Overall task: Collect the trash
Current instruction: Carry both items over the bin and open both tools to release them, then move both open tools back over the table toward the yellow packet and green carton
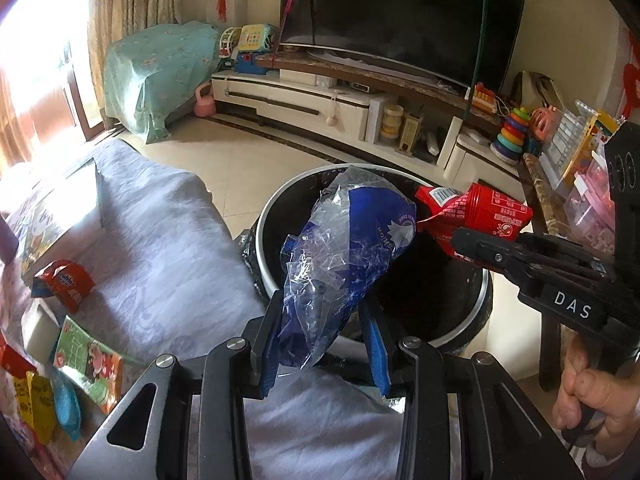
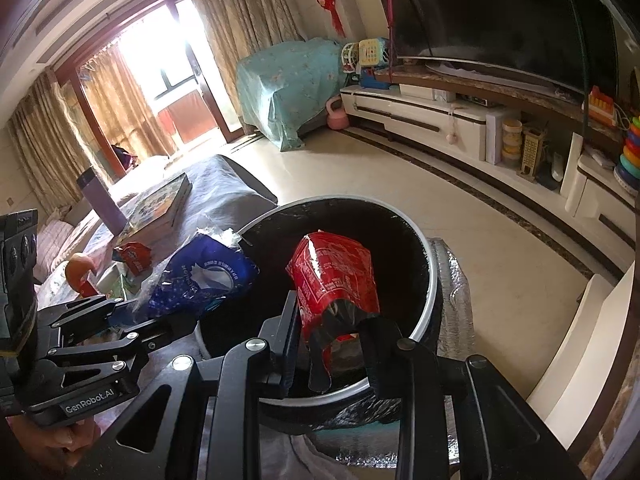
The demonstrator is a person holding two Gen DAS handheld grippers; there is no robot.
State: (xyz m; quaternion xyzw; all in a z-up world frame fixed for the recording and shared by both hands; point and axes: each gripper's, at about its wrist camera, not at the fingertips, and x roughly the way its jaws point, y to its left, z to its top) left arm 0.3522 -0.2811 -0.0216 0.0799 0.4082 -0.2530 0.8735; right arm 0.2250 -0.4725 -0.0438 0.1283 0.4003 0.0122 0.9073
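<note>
In the left wrist view, the left gripper (image 1: 322, 340) pinches a blue and clear wrapper (image 1: 344, 248) between its two blue pads, and the wrapper sticks up just ahead of it, right over the mouth of the round black trash bin (image 1: 280, 204). I think it is held there so it can fall straight in when the pads let go. To the right of this gripper, the right gripper (image 1: 472, 240) squeezes a red wrapper (image 1: 480, 212) over the far right side of the same bin. To the left lies a table with a pale cloth (image 1: 160, 232), and more trash waits on it: a small red packet (image 1: 64, 282), a green packet (image 1: 90, 364) and some yellow and blue bits (image 1: 44, 404). Far ahead stand a big dark TV (image 1: 404, 16) and a low white cabinet (image 1: 304, 100) on a shiny tile floor. In the right wrist view, the right gripper (image 2: 332, 332) is closed on the red wrapper (image 2: 334, 280), which stands up just in front of it, above the bin's (image 2: 430, 276) dark inside. The left gripper (image 2: 136, 314) comes in from the left with the blue wrapper (image 2: 200, 280) over the near left rim. Behind are a bright window with curtains (image 2: 240, 12) and a box on the table (image 2: 160, 204).
</note>
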